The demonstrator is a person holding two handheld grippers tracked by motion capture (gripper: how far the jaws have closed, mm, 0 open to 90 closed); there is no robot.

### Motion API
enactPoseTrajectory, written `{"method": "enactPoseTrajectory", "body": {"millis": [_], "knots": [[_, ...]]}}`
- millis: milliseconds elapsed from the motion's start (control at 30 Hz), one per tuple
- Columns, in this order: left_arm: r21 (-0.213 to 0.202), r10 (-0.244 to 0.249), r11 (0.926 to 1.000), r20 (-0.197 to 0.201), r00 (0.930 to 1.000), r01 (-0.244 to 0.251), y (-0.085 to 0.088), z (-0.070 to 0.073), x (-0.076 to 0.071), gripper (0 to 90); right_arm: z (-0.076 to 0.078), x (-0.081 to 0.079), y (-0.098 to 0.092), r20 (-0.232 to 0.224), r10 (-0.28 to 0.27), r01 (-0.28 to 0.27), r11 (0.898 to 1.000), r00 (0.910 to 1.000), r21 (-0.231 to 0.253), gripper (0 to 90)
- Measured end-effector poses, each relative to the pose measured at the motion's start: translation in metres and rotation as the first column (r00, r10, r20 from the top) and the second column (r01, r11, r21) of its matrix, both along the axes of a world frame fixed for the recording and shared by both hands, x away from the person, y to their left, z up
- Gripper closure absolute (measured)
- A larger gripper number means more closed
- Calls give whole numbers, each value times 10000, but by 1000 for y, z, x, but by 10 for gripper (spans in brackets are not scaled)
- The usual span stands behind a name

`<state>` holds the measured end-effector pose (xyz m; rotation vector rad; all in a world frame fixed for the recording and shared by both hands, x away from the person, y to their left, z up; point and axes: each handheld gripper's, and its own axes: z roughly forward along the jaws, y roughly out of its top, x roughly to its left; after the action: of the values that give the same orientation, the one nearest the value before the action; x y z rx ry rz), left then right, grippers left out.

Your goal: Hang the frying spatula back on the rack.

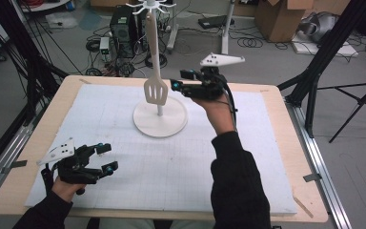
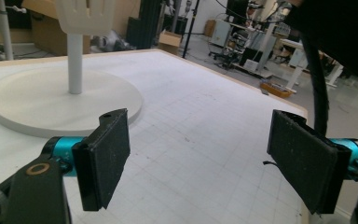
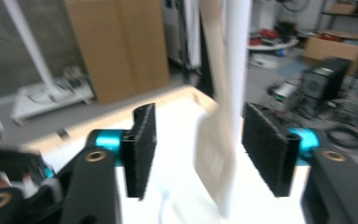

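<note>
White grid mat covered the desk (image 1: 38,138). Near edge: left gripper (image 1: 106,157) rested on it, jaws wide, empty. Farther back, right gripper (image 1: 183,80) hung beside the spatula (image 1: 156,90), jaws partly open, pads off it. Spatula hung from the stand (image 1: 160,119), blade just above the base. Step looked like release or approach at the hook. Next: square the pads on the blade before closing.

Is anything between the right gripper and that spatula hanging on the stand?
Nothing visible blocks it. The right gripper, jaws open, sits just right of the spatula; in the right gripper view the blade hangs between the open jaws, untouched. The stand's pole is right behind the blade, so closing may catch it.
</note>
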<state>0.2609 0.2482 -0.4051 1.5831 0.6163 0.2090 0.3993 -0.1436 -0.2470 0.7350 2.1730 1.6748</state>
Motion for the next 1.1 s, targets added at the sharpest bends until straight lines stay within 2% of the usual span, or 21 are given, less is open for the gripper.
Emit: {"method": "enactPoseTrajectory", "body": {"millis": [67,267,367,433,567,667,700,800,933,1100], "knots": [[57,125,9999,25,9999,-125,1,0,1,211,-9,-9,-12,25,-186,187,9997,9998,-125,349],[229,431,9988,207,9989,-436,2,-4,3,196,-49,-46,-54,-410,-992,964,9932,9942,-661,174],[308,518,9981,460,9976,-533,1,-6,3,184,-74,-67,-74,-130,-1051,1032,9893,9944,-1031,154],[233,590,9979,624,9963,-606,1,-7,3,164,-88,-79,-85,-35,-1065,1055,9887,9943,-1061,153],[284,657,9973,704,9953,-679,-2,-8,4,161,-118,-103,-105,26,-1418,1414,9849,9899,-996,149],[254,617,9976,789,9950,-638,-3,-9,3,170,-133,-119,-115,277,-1570,1588,9840,9872,-810,148],[282,631,9974,947,9935,-661,-4,-9,3,172,-136,-123,-116,321,-1603,1624,9834,9865,-811,147],[263,682,9971,1155,9910,-717,-7,-8,3,172,-141,-131,-117,555,-1560,1626,9754,9862,-1485,147],[264,725,9968,1169,9905,-760,-9,-8,2,172,-142,-138,-113,821,-1454,1567,9753,9860,-1556,147],[292,1017,9940,1109,9886,-1055,-8,-7,1,172,-143,-138,-109,814,-1283,1410,9738,9884,-1783,148]]}}
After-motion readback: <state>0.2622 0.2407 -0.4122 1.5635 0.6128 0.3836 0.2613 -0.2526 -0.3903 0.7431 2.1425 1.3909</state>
